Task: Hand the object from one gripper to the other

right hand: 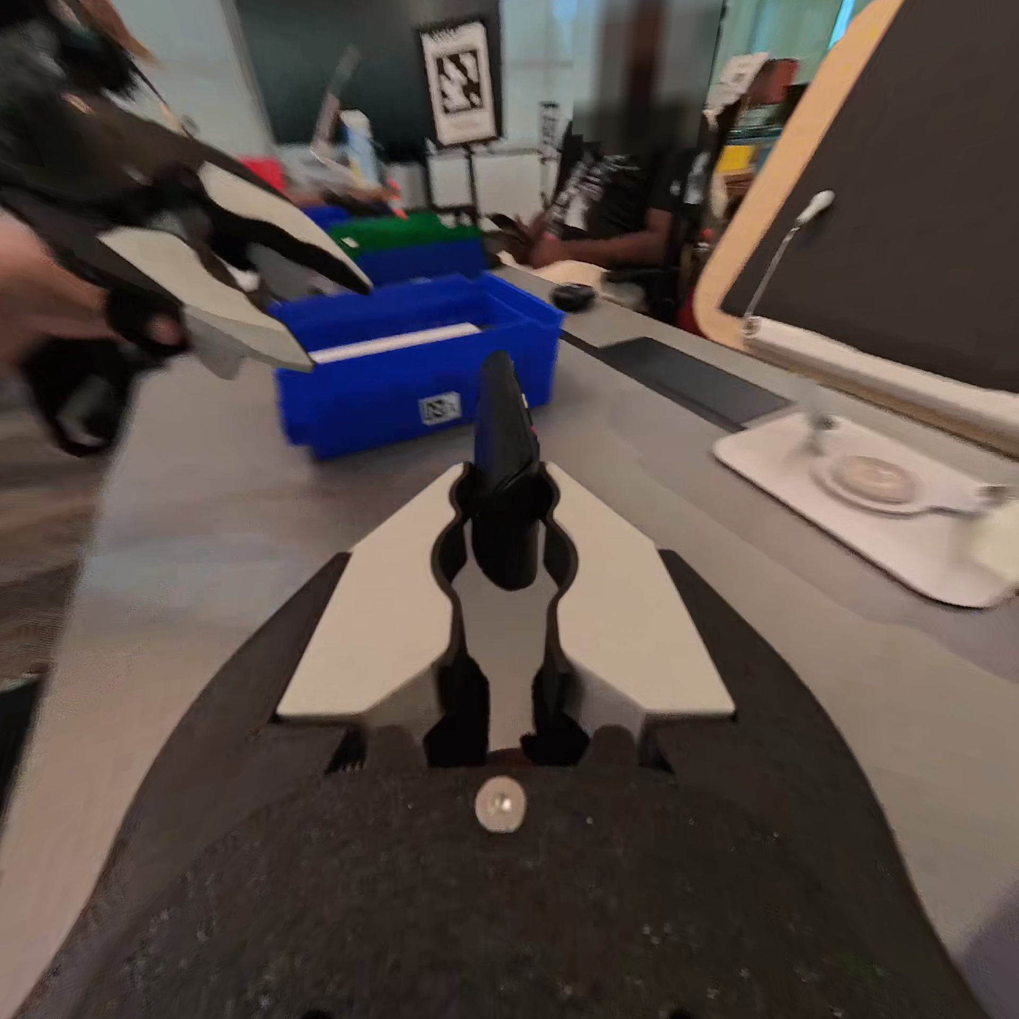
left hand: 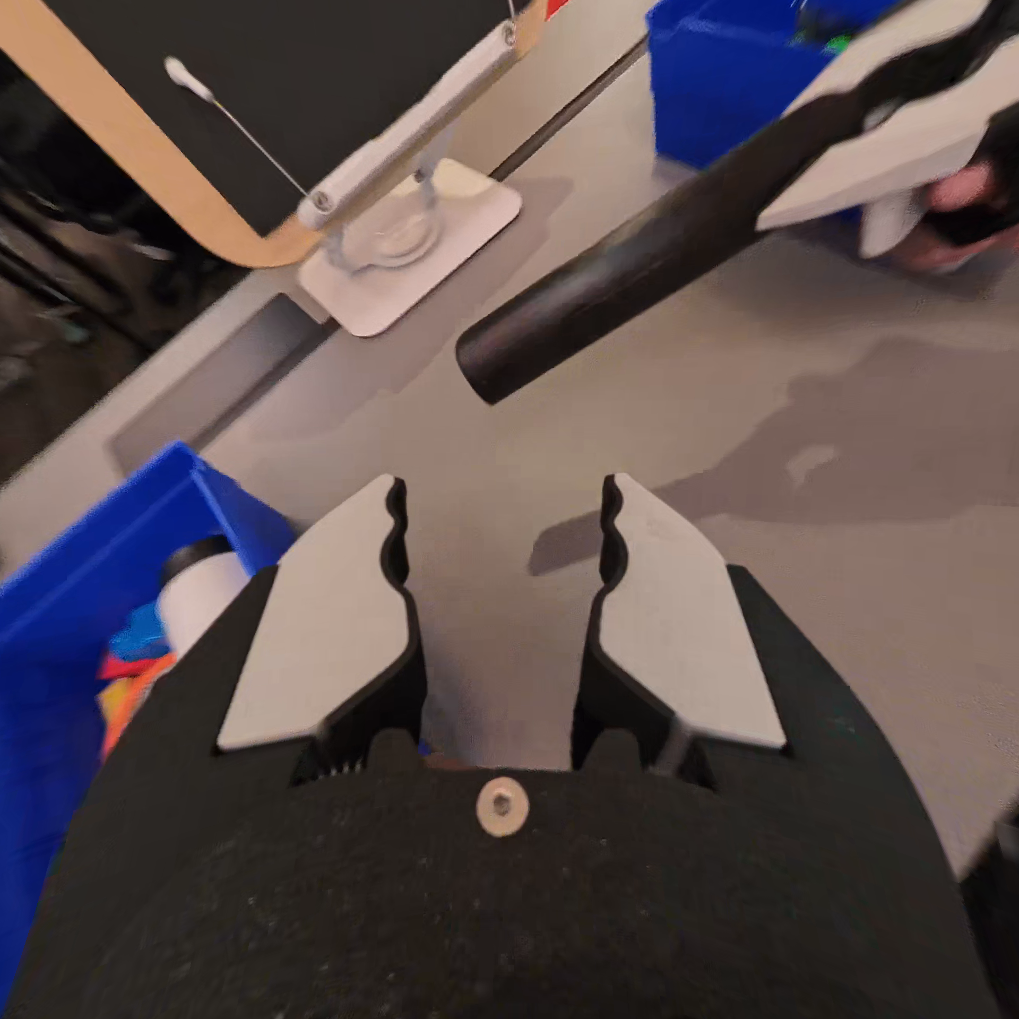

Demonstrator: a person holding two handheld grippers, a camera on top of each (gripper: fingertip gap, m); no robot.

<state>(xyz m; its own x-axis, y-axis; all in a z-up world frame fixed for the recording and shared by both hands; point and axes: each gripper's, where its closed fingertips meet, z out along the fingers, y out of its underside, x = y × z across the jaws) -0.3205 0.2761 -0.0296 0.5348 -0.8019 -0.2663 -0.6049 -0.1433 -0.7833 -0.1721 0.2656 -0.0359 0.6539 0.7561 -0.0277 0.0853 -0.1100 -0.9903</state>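
Grippers number two: the right gripper (right hand: 504, 485) clamps one black cylindrical object (right hand: 504, 491), while the left gripper (left hand: 504, 529) gapes empty just short of it. Two blue bins (right hand: 386, 402) (left hand: 82, 579) flank them on the grey table (left hand: 717, 441).

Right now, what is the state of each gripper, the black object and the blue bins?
Left gripper: open, empty.
Right gripper: shut on the black object.
Black object: held in the air above the table, its free end toward the left gripper, not touching it.
Near blue bin: holds colourful items.
Far blue bin: on the table, open-topped.
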